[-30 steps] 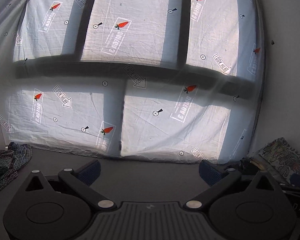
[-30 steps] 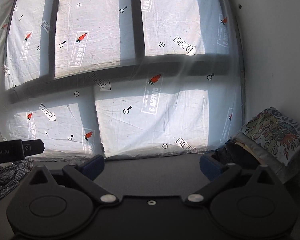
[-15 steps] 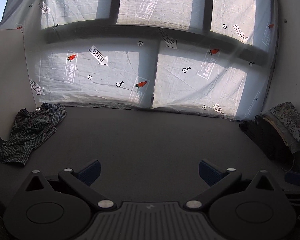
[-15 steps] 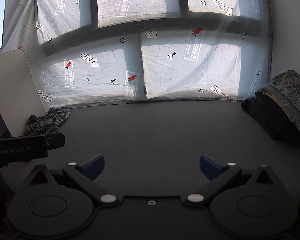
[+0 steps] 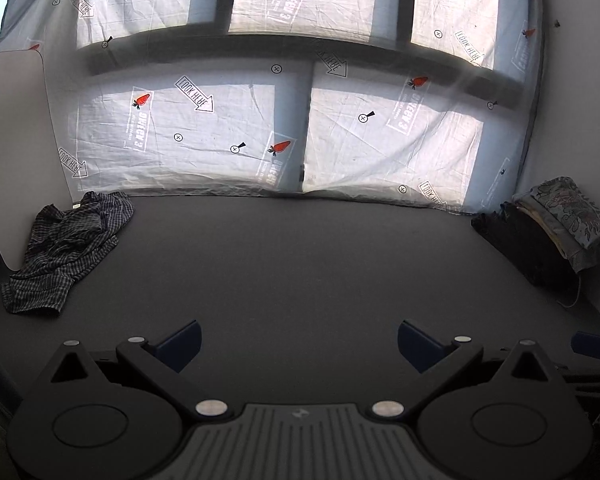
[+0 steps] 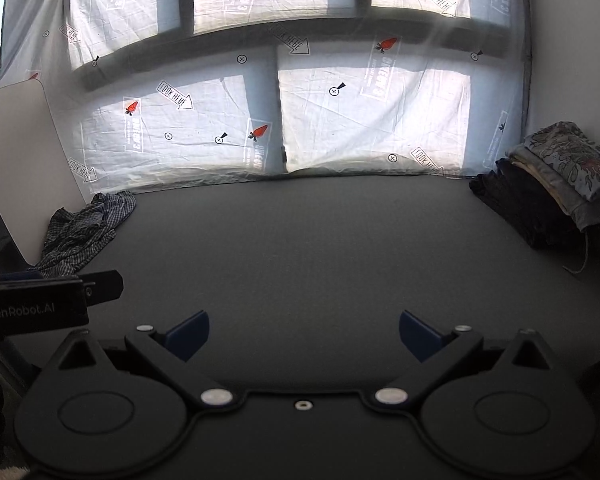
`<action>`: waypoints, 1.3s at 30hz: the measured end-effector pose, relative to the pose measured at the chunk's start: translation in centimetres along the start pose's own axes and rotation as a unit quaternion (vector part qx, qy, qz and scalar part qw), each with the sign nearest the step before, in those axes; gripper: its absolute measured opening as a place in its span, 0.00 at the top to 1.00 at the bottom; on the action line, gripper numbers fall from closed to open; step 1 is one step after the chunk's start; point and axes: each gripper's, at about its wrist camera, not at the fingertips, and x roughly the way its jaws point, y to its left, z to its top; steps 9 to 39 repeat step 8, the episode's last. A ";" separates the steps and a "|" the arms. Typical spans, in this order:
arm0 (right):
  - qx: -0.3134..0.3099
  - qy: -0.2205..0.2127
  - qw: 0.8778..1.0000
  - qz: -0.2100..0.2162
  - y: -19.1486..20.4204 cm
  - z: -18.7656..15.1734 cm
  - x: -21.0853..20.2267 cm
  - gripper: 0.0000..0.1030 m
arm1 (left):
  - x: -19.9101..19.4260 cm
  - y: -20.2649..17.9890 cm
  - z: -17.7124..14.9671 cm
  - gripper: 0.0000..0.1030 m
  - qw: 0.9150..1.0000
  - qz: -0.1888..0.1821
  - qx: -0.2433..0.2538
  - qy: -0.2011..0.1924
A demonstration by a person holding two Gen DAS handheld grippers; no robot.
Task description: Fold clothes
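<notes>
While the crumpled checked shirt (image 5: 66,250) is lying at the far left of the dark worktop (image 5: 300,264), both tools are hanging empty. The left hand-held gripper (image 5: 299,340) and right hand-held gripper (image 6: 304,334) are gaping wide — folded clothes (image 6: 556,184) are sitting far right.

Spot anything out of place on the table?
Only the checked shirt, crumpled in a heap at the table's far left, unlike the folded stack at the far right. Nothing spilled or damaged.
</notes>
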 end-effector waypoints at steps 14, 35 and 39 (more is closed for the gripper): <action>-0.012 -0.006 1.000 0.000 1.2 -0.1 -0.6 0.00 | -0.8 0.8 -0.3 0.00 1.000 -0.003 0.004 -0.006; -0.012 -0.006 1.000 0.000 1.2 -0.1 -0.6 0.00 | -0.8 0.8 -0.3 0.00 1.000 -0.003 0.004 -0.006; -0.012 -0.006 1.000 0.000 1.2 -0.1 -0.6 0.00 | -0.8 0.8 -0.3 0.00 1.000 -0.003 0.004 -0.006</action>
